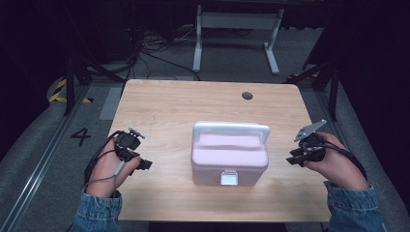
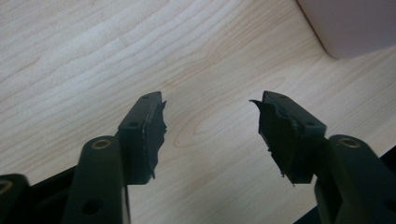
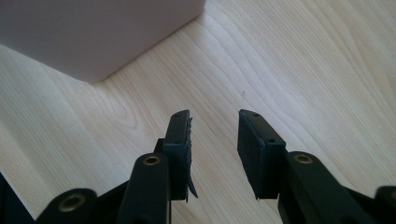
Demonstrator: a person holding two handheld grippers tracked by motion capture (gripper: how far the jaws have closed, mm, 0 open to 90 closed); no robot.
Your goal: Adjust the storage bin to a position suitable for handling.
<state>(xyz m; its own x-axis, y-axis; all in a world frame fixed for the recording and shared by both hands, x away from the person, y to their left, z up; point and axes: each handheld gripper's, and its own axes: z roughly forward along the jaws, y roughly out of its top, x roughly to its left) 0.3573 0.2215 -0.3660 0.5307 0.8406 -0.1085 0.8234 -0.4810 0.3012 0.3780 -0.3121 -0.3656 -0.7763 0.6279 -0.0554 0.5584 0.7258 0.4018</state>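
The pink box (image 1: 229, 159) sits near the table's (image 1: 159, 104) front edge; the left gripper (image 1: 143, 164) and right gripper (image 1: 293, 159) flank it with clear room, jaws apart and empty.

A light wooden table (image 1: 159, 106) with rounded corners carries the scene; its grain runs left to right; a small dark round hole (image 1: 247, 95) sits in the top toward the far edge, right of centre. Directly on it stands a pink box (image 1: 228, 159) with a white handle folded over its lid and a pale latch on its near face, placed a little right of centre and nearer the near edge; the wood around it lies bare.
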